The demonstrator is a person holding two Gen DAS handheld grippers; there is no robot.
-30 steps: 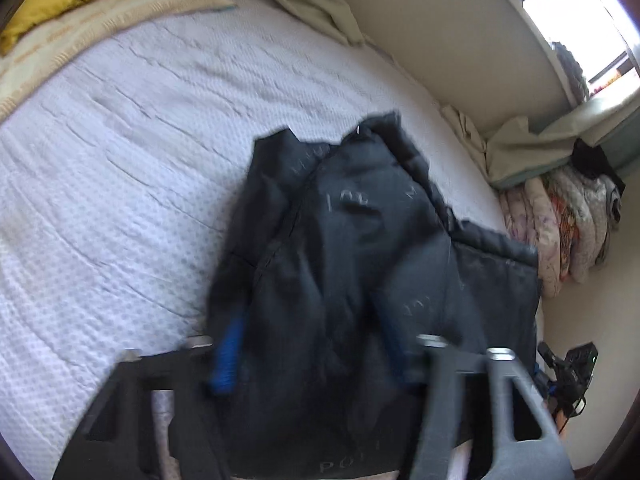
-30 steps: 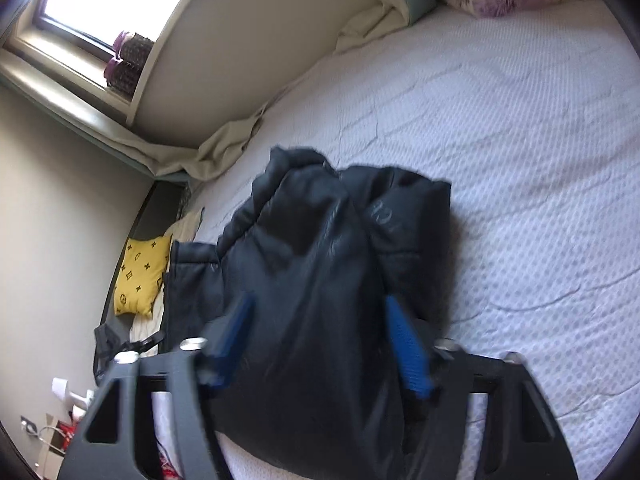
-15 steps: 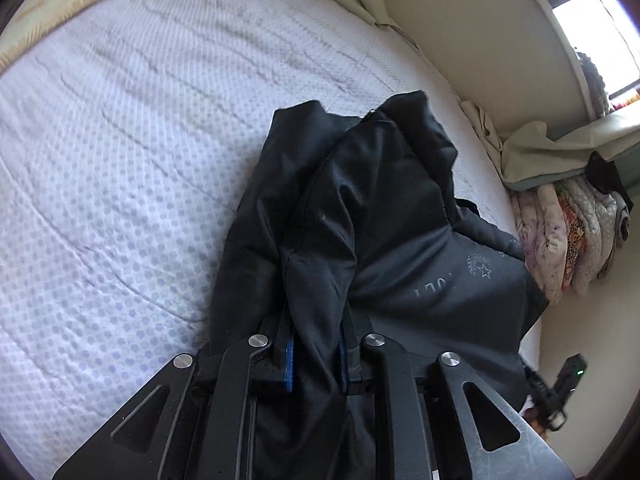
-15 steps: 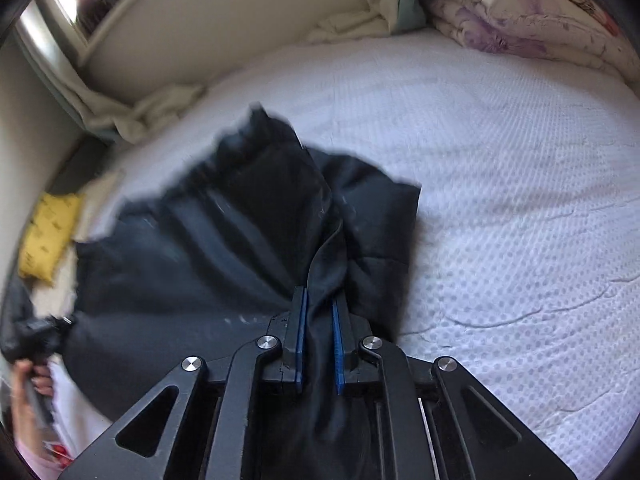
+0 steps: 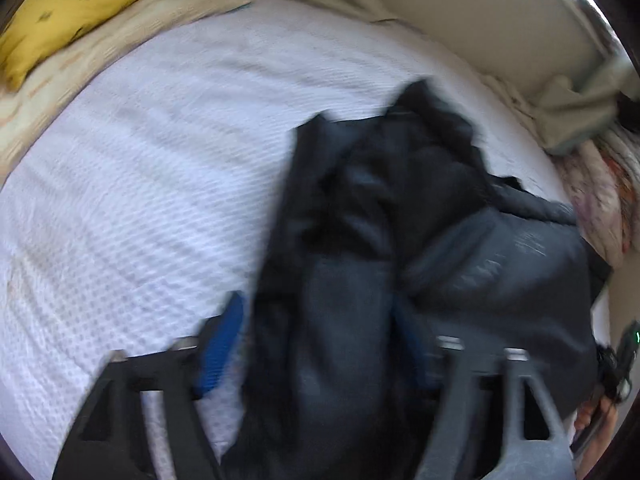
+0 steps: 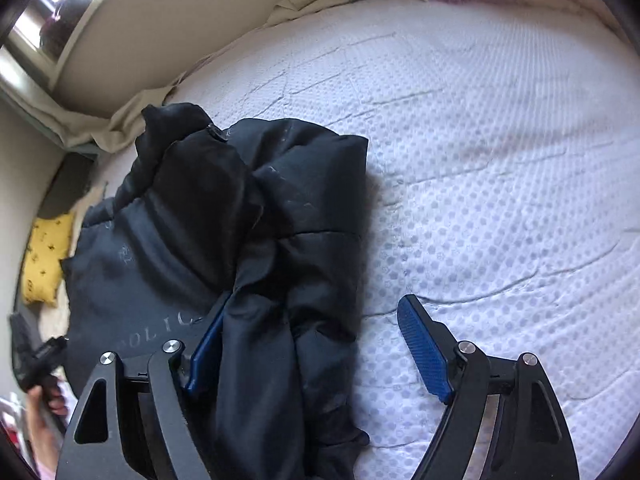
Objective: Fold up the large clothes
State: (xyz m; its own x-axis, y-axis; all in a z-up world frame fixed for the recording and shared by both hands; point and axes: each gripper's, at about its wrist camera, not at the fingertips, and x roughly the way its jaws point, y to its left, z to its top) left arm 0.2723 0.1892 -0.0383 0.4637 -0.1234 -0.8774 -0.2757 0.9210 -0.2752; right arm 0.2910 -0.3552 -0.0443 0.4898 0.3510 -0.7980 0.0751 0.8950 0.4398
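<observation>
Left wrist view: left gripper jaws just spread wide, black jacket released, slack fabric between pads, bunched on white bed. Frame blurred.

Right wrist view: right gripper likewise just opened; jacket hem dropped between pads. Fold laid down; regrasp likely next.

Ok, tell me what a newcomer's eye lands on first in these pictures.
First, the dark padded jacket, bunched in a heap on the white dotted bedspread that fills most of both views. Next, the blue pads of the right gripper at the bottom, jaws just opened wide, one pad touching the jacket's fold, the other over bare bedspread. Last, the yellow pillow at the bed's far edge, top left in the left wrist view.
</observation>
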